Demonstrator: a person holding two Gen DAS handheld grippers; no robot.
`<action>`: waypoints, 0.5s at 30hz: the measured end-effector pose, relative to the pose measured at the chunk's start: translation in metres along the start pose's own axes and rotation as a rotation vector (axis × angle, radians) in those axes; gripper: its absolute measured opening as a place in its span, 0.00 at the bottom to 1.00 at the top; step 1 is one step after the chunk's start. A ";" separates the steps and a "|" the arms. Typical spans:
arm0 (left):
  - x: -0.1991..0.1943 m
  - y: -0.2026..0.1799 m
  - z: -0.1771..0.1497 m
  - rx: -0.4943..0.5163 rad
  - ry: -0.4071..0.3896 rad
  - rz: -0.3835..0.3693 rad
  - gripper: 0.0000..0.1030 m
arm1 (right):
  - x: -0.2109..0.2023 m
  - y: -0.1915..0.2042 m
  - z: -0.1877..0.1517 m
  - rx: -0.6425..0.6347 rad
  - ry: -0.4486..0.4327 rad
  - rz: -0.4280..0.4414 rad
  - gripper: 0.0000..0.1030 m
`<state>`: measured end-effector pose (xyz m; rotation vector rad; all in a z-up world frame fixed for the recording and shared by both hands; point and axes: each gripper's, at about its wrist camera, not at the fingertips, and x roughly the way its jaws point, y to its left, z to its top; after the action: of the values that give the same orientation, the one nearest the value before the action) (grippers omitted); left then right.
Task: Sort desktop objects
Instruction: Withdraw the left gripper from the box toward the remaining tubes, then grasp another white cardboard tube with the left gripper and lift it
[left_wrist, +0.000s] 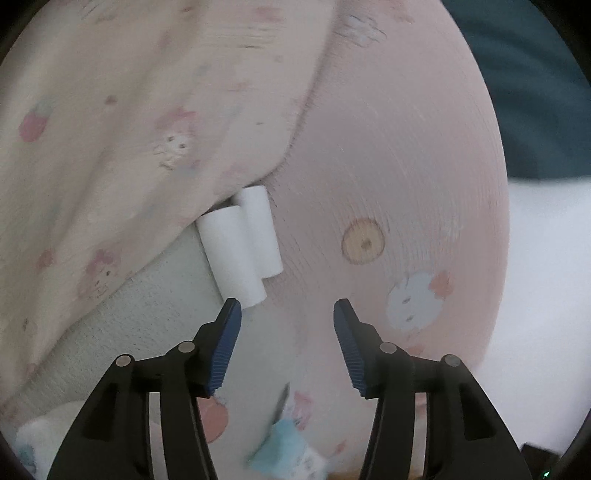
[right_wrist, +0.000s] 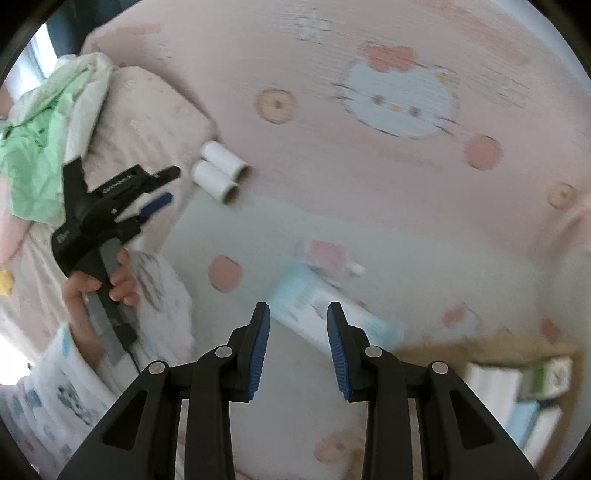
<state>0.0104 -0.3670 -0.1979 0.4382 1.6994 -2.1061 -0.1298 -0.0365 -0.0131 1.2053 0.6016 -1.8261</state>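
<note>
Jaws on the left gripper stand wide apart with nothing between them, their blue ribbed pads angled outward. Just ahead of them two white rolls lie side by side, touching each other along their length; the nearer roll's end sits just beside the tip of the left-hand pad, though whether it touches is hard to tell through the blur. The rolls rest on a pink cartoon-print sheet, tucked against the edge of a pale patterned pillow or folded cover that rises to their left. A yellow ring motif is printed on the sheet to the right of the rolls.

From the right wrist view, the right gripper has its jaws narrowly parted and holds nothing; only the sheet shows in the gap. Beyond them lies a blurred blue-and-white packet, with a small pink-and-white item just past it. The same two rolls appear far to the upper left, their hollow ends facing the camera, well apart from this gripper. Near them the left gripper points toward the rolls, held by a hand in a printed sleeve. Crumpled green and white cloth is heaped behind that gripper. At lower right a tan box holds several white, green and blue packs, too blurred to identify
</note>
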 end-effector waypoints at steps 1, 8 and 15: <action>0.002 0.002 0.002 -0.020 0.007 -0.004 0.57 | 0.005 0.004 0.004 0.000 -0.009 0.021 0.28; 0.025 0.010 0.009 -0.095 0.104 -0.054 0.61 | 0.044 0.033 0.037 -0.027 -0.140 0.093 0.28; 0.027 0.010 0.019 -0.110 0.034 -0.018 0.61 | 0.094 0.046 0.061 -0.042 -0.109 0.118 0.40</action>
<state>-0.0085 -0.3899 -0.2157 0.4292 1.8338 -2.0168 -0.1385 -0.1436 -0.0701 1.0833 0.4949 -1.7579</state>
